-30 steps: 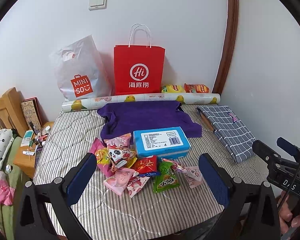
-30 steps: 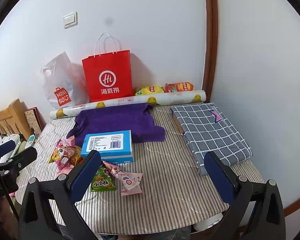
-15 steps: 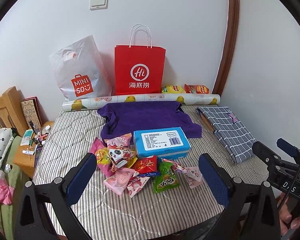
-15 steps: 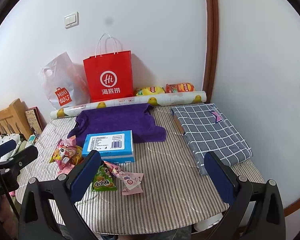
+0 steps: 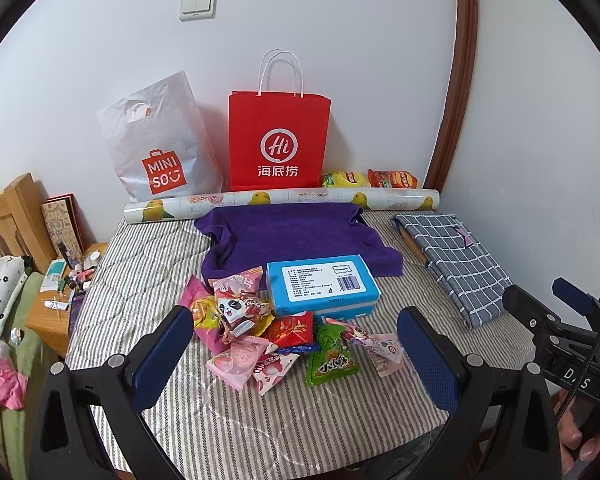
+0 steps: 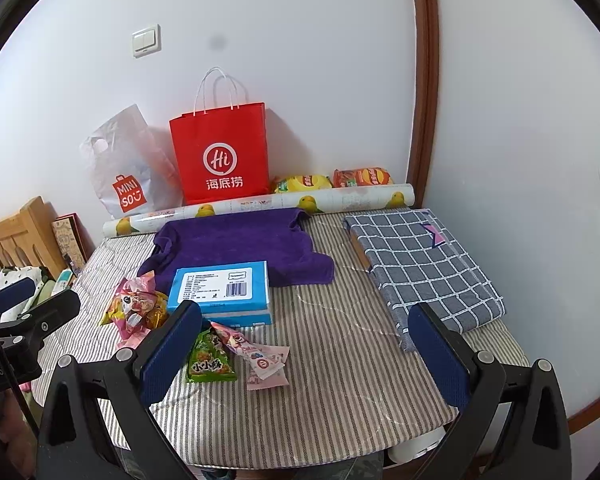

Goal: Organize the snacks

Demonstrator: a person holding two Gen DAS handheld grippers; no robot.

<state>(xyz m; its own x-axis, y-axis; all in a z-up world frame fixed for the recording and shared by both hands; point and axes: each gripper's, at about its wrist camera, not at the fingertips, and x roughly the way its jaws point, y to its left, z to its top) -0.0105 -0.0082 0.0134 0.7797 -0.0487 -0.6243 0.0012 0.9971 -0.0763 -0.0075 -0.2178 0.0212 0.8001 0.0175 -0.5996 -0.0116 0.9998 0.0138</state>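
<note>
Grippers left, right hover, jaws wide.

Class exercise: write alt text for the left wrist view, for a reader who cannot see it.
The open left gripper hovers over a pile of snack packets beside a blue box on a striped table. A purple cloth, a red paper bag and a white plastic bag lie behind.

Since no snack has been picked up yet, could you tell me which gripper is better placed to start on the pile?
Probably the left gripper: its open jaws frame the snack pile directly ahead. The right gripper, also open, faces mostly bare cloth, with the pile off to its left.
</note>
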